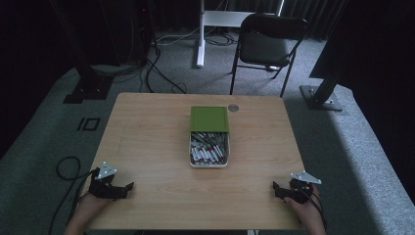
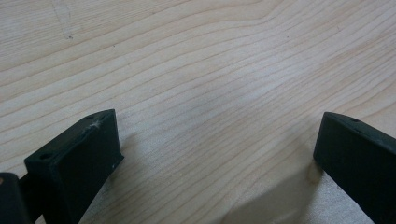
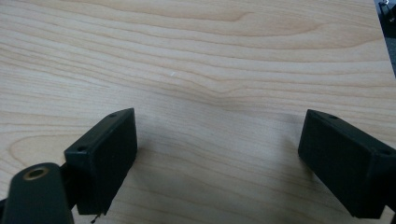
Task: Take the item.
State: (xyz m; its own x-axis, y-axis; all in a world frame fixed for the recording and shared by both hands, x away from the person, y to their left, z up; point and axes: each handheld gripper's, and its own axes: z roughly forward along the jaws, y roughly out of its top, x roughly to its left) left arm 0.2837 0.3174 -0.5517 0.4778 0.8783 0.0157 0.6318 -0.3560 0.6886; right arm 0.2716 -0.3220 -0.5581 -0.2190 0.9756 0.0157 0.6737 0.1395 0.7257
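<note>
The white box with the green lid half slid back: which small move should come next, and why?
Probably bring the right tongs forward toward the white box of markers. Its green lid covers only the far half, and both tongs, left too, rest open and empty at the near table edge.

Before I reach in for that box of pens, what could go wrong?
The green lid sits slid back over the far half of the box, so a nudge could shove it off. The pens lie packed and crossed, so closing on one may lift or scatter others. Both grippers, left gripper and right gripper, converging on the box could collide.
</note>
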